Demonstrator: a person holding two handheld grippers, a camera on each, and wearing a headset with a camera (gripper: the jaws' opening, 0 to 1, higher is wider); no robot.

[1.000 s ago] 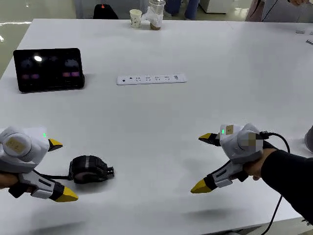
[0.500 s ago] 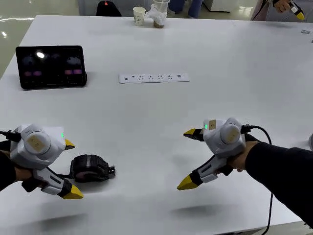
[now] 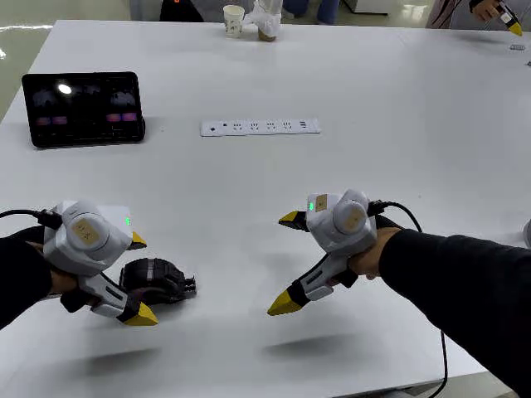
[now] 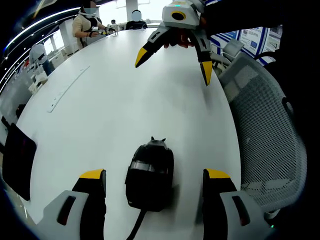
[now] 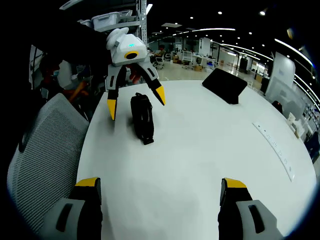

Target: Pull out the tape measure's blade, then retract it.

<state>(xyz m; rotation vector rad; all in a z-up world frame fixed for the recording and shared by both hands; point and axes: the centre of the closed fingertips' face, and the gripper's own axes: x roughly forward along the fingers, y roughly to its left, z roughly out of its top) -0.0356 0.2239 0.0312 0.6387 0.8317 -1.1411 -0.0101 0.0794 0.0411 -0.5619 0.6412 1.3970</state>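
As it lies on its side near the front edge of the table, the tape measure [image 3: 153, 280] looks like a small rounded black case, with a matte, rubber-like shell and a darker glossy patch on its upper face. In the left gripper view the little hook of the blade sits at the mouth of the case, and this end points away from the gripper. A thin black cord comes out from the opposite end.

The left gripper [image 3: 139, 278] has its two jaws spread wide, one on each side of the case, with a gap on both sides, so they do not touch it. The jaws are grey and hard-looking, with pointed yellow tips, and the body is smooth white plastic.

The right gripper [image 3: 287, 260] hangs above the table well apart from the tape measure, with its jaws also spread and nothing between them.

The table [image 3: 373, 124] is white, smooth and slightly shiny. Farther back on it lie a long flat white power strip [image 3: 260, 127] and a dark tablet [image 3: 83, 108] with a reflecting screen. A paper cup [image 3: 234, 20] stands at the far edge.

A grey mesh chair [image 4: 265, 125] stands beside the table.
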